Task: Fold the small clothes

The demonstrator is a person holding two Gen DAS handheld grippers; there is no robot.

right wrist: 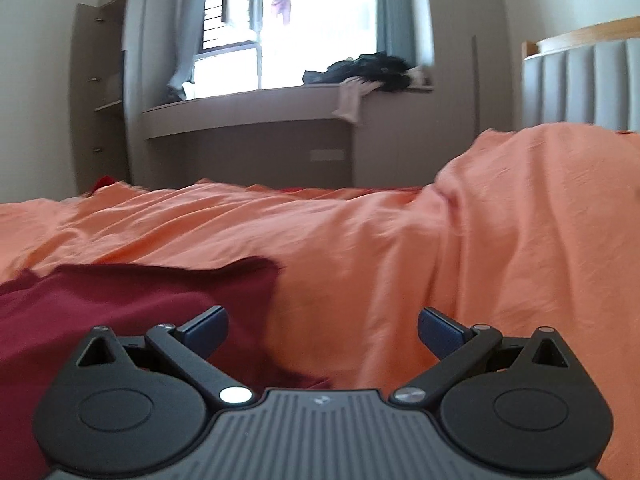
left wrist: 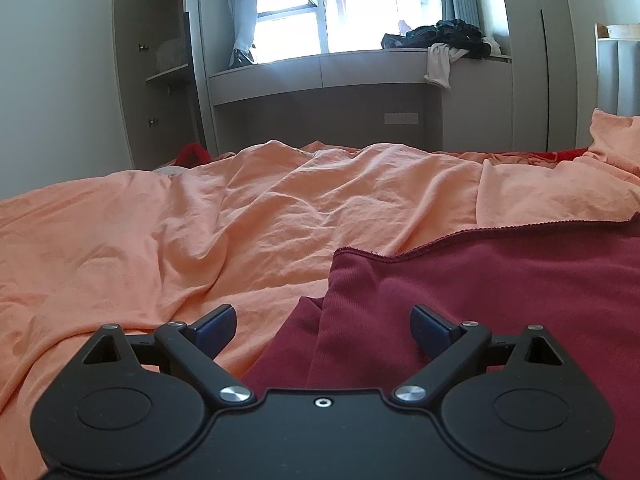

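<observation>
A dark red garment (left wrist: 480, 300) lies on the orange bed sheet (left wrist: 200, 240), partly folded, with a layered edge on its left side. My left gripper (left wrist: 323, 330) is open and empty, low over the garment's left edge. In the right wrist view the same garment (right wrist: 132, 312) lies at the lower left. My right gripper (right wrist: 322, 330) is open and empty, over the garment's right edge where it meets the sheet (right wrist: 440, 260).
A grey window bench (left wrist: 320, 72) stands beyond the bed with a pile of dark clothes (left wrist: 448, 38) and a white cloth hanging off it. An open cupboard (left wrist: 160, 68) stands at the left. A padded headboard (right wrist: 584, 84) and a raised fold of sheet are at the right.
</observation>
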